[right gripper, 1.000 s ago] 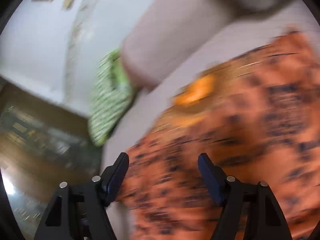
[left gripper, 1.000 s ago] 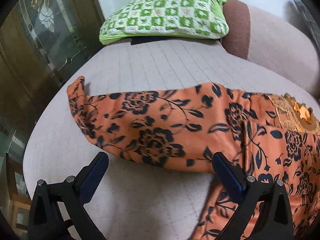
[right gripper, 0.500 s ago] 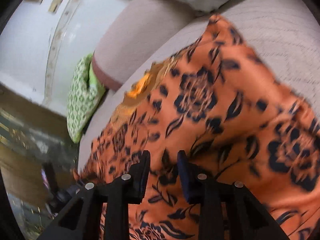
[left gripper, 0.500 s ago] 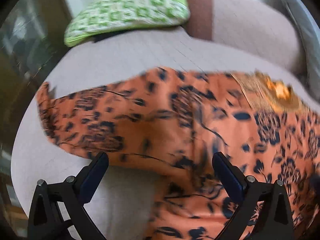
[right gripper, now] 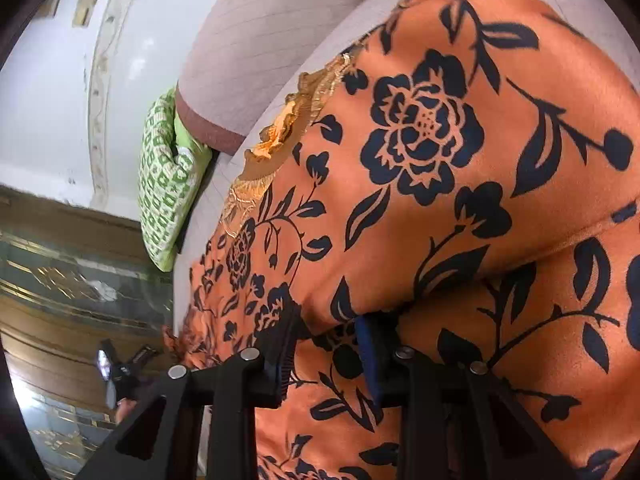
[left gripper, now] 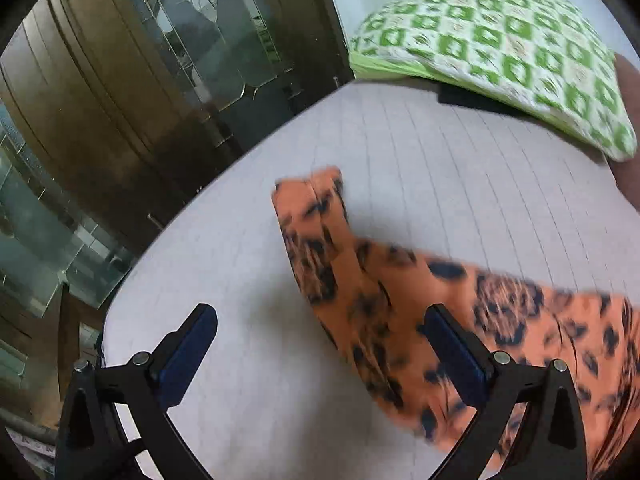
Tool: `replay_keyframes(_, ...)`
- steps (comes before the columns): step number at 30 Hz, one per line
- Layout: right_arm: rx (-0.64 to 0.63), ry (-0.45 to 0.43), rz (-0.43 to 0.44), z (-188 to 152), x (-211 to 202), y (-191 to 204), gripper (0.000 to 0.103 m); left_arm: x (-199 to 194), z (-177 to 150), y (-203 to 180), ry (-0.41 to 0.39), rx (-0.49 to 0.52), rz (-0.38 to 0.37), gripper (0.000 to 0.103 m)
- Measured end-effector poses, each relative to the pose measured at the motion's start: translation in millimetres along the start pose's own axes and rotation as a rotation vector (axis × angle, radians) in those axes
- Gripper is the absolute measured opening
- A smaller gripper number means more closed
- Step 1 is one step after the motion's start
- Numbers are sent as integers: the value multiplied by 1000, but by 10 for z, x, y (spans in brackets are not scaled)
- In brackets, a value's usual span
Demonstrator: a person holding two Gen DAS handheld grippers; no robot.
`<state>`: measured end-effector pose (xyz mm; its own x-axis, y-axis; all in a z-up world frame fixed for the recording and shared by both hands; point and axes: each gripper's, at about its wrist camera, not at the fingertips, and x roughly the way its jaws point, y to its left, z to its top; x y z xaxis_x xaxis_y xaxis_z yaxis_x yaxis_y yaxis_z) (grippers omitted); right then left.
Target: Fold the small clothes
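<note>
An orange garment (right gripper: 460, 184) printed with dark flowers lies across a pale quilted seat (left gripper: 420, 140), its long axis running from a narrow end (left gripper: 316, 196) near the seat's middle out to the wider body at the right of the left wrist view. That narrow end points toward the far edge of the seat and a green-and-white checked cushion (left gripper: 492, 48), which rests well apart from it at the back.

The left gripper (left gripper: 320, 354) hangs over the seat with its 2 jaws wide apart; blurred cloth passes under the right-hand jaw, and nothing is gripped.

Only the right wrist view shows the garment's gold embroidered trim (right gripper: 288, 128) and a raised fold of cloth. There the right gripper (right gripper: 326, 350) has its jaws drawn close, having just narrowed, with a bunched ridge of the orange fabric pinched between the blue pads. The same view shows the left gripper small at lower left, beside the garment's far end.
</note>
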<state>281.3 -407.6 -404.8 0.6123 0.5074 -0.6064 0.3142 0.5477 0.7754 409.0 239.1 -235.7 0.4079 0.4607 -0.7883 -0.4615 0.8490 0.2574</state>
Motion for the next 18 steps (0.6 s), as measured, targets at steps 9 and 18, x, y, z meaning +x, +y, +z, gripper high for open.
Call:
replay_keyframes(9,-90,-2,-61,-11,94,169,32,576,386,123,207,31,-181,103)
replay_keyframes(18,-91,-3,-59,4,148,196,32,993,436,352,325,-73,-266,72)
